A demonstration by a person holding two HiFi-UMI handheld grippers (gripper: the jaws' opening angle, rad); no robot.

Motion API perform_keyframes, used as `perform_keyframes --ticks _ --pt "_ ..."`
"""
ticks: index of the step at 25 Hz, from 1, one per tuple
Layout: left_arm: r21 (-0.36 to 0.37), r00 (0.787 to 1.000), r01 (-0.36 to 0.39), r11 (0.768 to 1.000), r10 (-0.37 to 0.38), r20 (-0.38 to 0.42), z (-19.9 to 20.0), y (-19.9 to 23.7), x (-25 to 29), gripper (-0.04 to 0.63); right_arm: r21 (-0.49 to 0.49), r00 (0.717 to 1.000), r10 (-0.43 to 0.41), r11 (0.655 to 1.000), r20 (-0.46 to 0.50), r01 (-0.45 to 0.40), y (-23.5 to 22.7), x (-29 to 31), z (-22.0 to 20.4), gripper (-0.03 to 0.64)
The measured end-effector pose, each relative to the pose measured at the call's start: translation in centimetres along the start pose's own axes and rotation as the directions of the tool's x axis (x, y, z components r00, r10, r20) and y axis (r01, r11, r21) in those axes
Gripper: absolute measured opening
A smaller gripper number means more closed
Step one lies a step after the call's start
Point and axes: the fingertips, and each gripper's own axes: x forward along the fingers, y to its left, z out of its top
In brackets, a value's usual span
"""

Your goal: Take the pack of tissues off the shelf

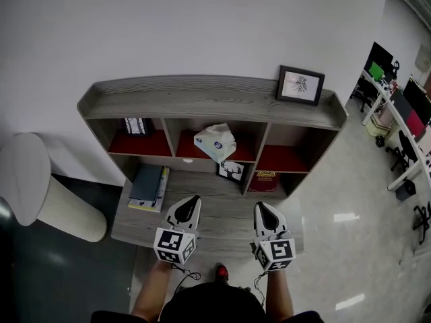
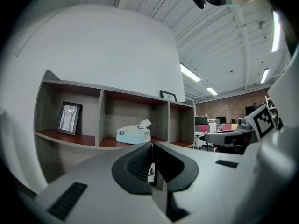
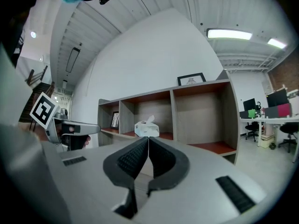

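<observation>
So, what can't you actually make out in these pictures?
- Tissue pack: logo too small to read, all views.
- Small card: in the left gripper view, mostly hidden behind the shut jaws of the left gripper.
- Books: titles too small, head view.
- Framed picture on top: drawing too small, head view.

Your left gripper (image 2: 152, 144) is blocking the shelf's (image 2: 70, 142) lower tier; the tissue pack's (image 2: 133, 135) logo is showing too small to read.

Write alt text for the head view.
A white pack of tissues sits in the middle upper compartment of a grey shelf unit against a white wall. The left gripper and right gripper, both shut and empty, point toward it from in front, not touching it.
</observation>
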Motion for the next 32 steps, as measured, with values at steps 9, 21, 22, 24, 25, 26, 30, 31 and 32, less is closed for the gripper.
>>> perform_keyframes --ticks 9,21,22,24,25,26,30,31,32 --pt "0.003 0.999 -0.047 0.999 0.047 0.011 0.5 -0.2 4.5 0.012 0.009 0.999 0.023 1.000 -0.023 -0.023 -3.1 0.9 -1.3 0.029" --pt "0.030 0.998 -0.060 0.998 0.061 -0.020 1.2 0.1 9.6 0.084 0.035 0.999 0.019 0.999 -0.045 -0.017 -5.7 1.6 -3.0 0.029" --pt "0.031 0.998 -0.061 0.998 0.061 -0.022 1.2 0.1 10.1 0.099 0.037 0.999 0.017 0.999 -0.048 -0.015 -6.0 1.6 -3.1 0.029" --pt "0.031 0.998 -0.060 0.998 0.061 -0.027 1.3 0.2 11.1 0.139 0.039 0.998 0.015 0.999 -0.057 -0.013 -6.4 1.7 -3.5 0.029" --pt "0.028 0.998 -0.060 0.998 0.061 -0.031 1.3 0.3 11.6 0.165 0.040 0.998 0.013 0.999 -0.065 -0.011 -6.7 1.8 -3.8 0.029" --pt "0.025 0.998 -0.060 0.998 0.061 -0.033 1.3 0.3 12.0 0.184 0.041 0.997 0.011 0.999 -0.073 -0.008 -6.9 1.8 -4.1 0.029" --pt "0.008 0.996 -0.075 0.997 0.075 -0.045 1.1 0.8 13.6 0.235 0.050 0.995 -0.003 0.999 -0.097 0.008 -7.9 1.7 -5.2 0.029" --pt "0.007 0.996 -0.077 0.997 0.077 -0.049 1.0 1.0 14.0 0.245 0.053 0.995 -0.007 0.999 -0.101 0.012 -8.2 1.6 -5.4 0.029" --pt "0.007 0.996 -0.077 0.997 0.078 -0.054 0.9 1.1 14.3 0.256 0.056 0.994 -0.011 0.998 -0.106 0.017 -8.4 1.5 -5.6 0.029"
